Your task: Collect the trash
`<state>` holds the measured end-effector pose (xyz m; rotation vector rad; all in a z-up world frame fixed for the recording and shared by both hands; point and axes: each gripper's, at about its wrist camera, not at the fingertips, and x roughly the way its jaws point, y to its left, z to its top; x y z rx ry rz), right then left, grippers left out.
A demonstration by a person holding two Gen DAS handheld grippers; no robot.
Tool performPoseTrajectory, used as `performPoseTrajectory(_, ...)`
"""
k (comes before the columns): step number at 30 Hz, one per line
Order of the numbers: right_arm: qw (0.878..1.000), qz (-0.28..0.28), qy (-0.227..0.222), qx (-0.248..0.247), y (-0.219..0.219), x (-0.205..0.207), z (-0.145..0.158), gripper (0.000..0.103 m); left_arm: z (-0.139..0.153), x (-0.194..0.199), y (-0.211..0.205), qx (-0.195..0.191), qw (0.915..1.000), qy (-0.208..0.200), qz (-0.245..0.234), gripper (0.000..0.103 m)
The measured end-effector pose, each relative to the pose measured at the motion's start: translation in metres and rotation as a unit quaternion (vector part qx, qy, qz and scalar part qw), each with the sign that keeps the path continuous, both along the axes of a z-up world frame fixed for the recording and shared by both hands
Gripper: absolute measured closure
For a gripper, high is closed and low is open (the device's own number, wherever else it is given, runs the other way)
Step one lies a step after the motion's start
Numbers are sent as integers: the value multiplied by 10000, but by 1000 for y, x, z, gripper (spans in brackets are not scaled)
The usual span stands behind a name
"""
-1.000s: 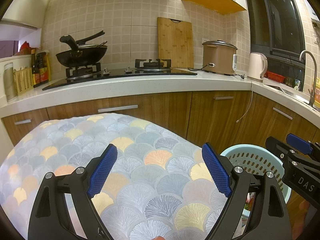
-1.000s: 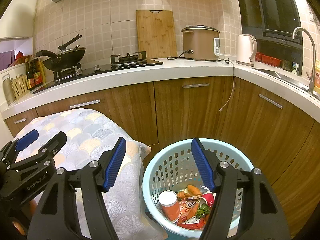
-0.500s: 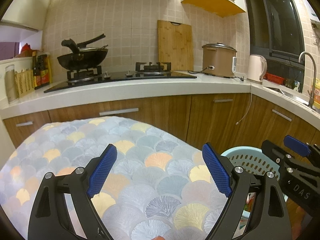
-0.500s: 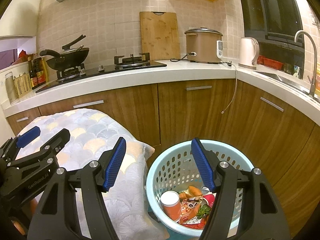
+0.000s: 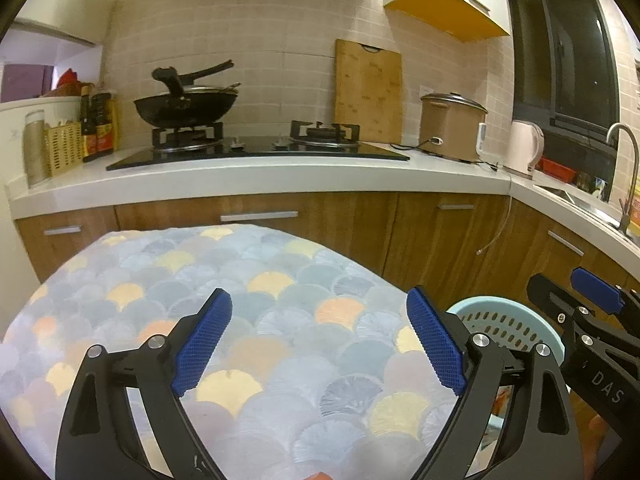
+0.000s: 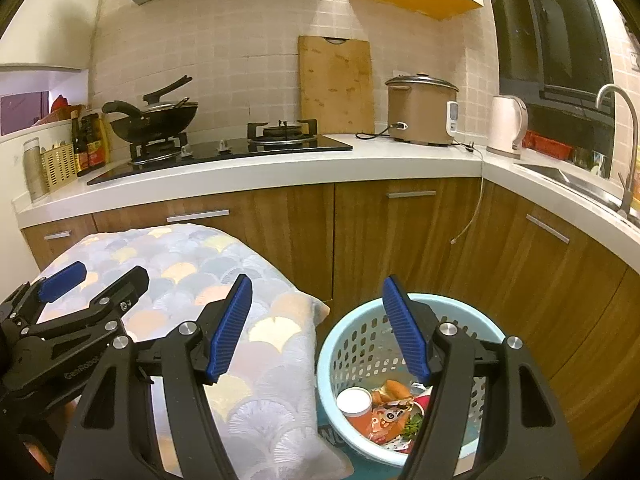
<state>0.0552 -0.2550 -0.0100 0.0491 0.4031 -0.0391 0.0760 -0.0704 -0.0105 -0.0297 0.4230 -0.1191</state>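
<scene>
A light blue perforated basket (image 6: 360, 344) stands on the floor beside a table covered with a fan-patterned cloth (image 6: 256, 332). It holds trash: an orange cup with a white lid (image 6: 354, 402), colourful wrappers (image 6: 390, 416) and food scraps. My right gripper (image 6: 316, 326) is open and empty, above the basket's left rim. My left gripper (image 5: 318, 338) is open and empty over the cloth (image 5: 280, 320); the basket (image 5: 508, 328) shows to its right, with the right gripper (image 5: 592, 316) above it.
Wooden cabinets (image 6: 400, 240) under a white counter (image 6: 280, 172) run behind and to the right. On the counter are a wok (image 6: 156, 118) on the stove, a cutting board (image 6: 336, 84), a rice cooker (image 6: 420, 110), a kettle (image 6: 506, 124) and a sink tap (image 6: 624, 152).
Both grippers have risen and drawn back a little, so the counter and basket sit lower in view. Both stay open and empty.
</scene>
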Motion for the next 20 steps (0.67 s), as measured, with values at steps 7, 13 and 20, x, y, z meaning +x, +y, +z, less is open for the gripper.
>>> performPoseTrajectory(7,9999,119,-49,-36,16,-3,7,39,7,-9,14,62,9999,-63,119,16)
performPoseTrajectory(13,9996,241,-32,-104,35,0,7,39,8,-12,34,43,9997,5,236,16)
performPoseTrajectory(20,9994,336,-60,-104,47,2,8,39,8,-13,62,27,9988,44,484,14)
